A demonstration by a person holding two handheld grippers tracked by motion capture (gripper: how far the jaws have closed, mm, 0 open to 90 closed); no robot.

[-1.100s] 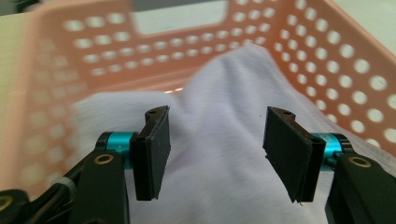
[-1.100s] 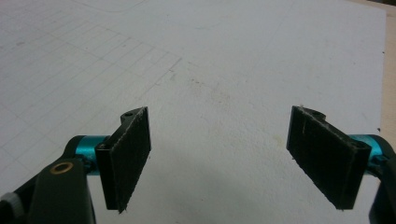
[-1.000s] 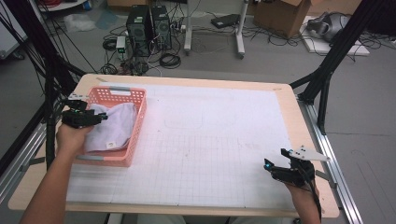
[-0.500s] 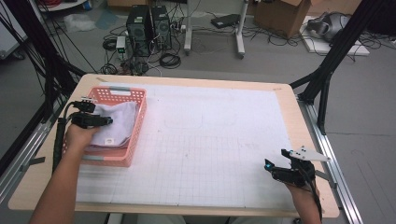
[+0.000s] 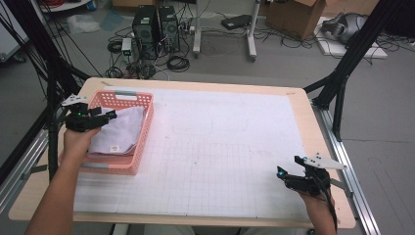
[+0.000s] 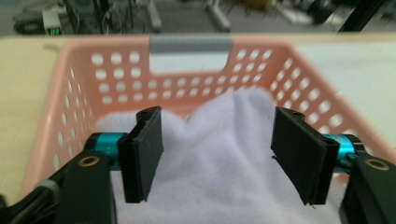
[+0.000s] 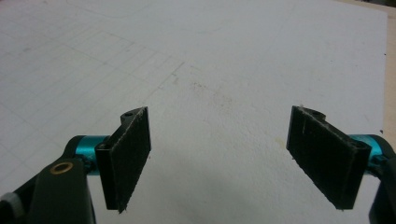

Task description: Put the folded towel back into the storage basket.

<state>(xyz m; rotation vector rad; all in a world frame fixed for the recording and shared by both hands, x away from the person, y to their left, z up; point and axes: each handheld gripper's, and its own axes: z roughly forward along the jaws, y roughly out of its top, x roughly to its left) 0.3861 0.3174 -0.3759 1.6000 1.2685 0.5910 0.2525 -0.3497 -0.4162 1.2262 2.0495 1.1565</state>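
A pink perforated basket (image 5: 143, 132) stands on the left side of the table, and a folded white cloth (image 5: 120, 131) lies inside it. My left gripper (image 5: 108, 116) hovers over the basket's left rim, pointing across the cloth. Its jaws have just been opening; in the left gripper view they stand wide apart above the cloth (image 6: 224, 154), with nothing pressed between the pads (image 6: 144, 154). The basket's far wall (image 6: 191, 70) rises behind. My right gripper (image 5: 281, 174) rests near the table's front right corner, open over the bare gridded mat (image 7: 210, 74).
A white gridded mat (image 5: 220, 147) covers most of the tabletop. Black frame legs stand at both sides of the table. Computer towers, cables and a cardboard box sit on the floor beyond the far edge.
My left gripper has drawn back to the left, off the cloth and toward the basket's left rim, and its jaws have widened. The cloth stays in the basket. The right gripper has not moved.
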